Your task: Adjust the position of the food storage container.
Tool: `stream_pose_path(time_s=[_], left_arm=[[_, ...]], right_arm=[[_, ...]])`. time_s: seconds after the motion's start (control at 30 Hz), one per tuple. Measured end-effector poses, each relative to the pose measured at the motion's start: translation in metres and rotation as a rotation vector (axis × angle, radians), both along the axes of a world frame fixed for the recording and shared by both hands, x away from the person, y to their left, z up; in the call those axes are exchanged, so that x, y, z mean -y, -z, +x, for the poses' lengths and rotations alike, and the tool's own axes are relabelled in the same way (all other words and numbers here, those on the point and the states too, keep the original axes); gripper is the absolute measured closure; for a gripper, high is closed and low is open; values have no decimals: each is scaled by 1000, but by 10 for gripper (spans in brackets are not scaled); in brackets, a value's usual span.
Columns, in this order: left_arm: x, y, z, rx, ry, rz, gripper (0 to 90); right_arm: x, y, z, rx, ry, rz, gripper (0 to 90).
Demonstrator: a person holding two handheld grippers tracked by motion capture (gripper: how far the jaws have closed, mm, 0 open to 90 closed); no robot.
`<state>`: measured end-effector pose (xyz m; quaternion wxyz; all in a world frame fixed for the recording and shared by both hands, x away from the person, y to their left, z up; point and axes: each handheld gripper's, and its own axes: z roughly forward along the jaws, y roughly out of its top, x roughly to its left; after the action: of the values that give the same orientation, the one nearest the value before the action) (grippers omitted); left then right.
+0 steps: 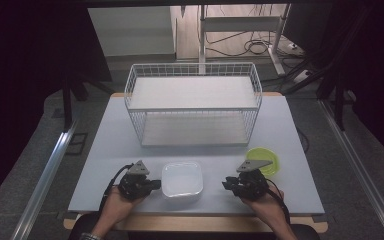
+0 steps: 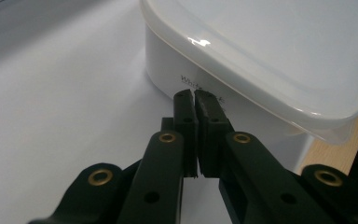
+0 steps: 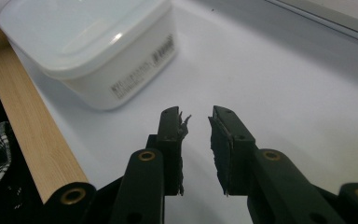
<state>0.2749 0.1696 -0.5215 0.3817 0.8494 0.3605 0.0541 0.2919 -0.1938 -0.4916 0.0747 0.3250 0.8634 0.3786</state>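
White plastic, a lidded box (image 1: 182, 179) sits at 6 o'clock on the pale surface (image 1: 105, 150), near its front edge, between the two grippers. The left gripper (image 1: 156, 184), at 7 o'clock, has its jaws clenched together on nothing, tips just beside the box's side wall in the left gripper view (image 2: 196, 100). The right gripper (image 1: 226, 183), at 5 o'clock, has its jaws released with a gap between them, apart from the box. A green bowl (image 1: 265, 159) lies at 4 o'clock, just behind the right gripper. A white wire rack (image 1: 193, 102) with two shelves stands at 12 o'clock.
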Motion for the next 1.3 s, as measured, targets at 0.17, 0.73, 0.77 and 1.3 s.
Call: stream_pose_path(time_s=[0.17,0.73,0.77,1.3], left_arm=[[13,0,6,9,18,-5,878],[22,-3,14,36,11,-21,627],[20,-4,13,42,8,-15,589],[6,-7,-5,126,-51,28,78]], right_arm=[[-2,2,0,4,-6,3,715],[7,-1,-2,43,14,-4,554],[7,-1,-2,43,14,-4,554],[11,5,-3,56,4,40,216]])
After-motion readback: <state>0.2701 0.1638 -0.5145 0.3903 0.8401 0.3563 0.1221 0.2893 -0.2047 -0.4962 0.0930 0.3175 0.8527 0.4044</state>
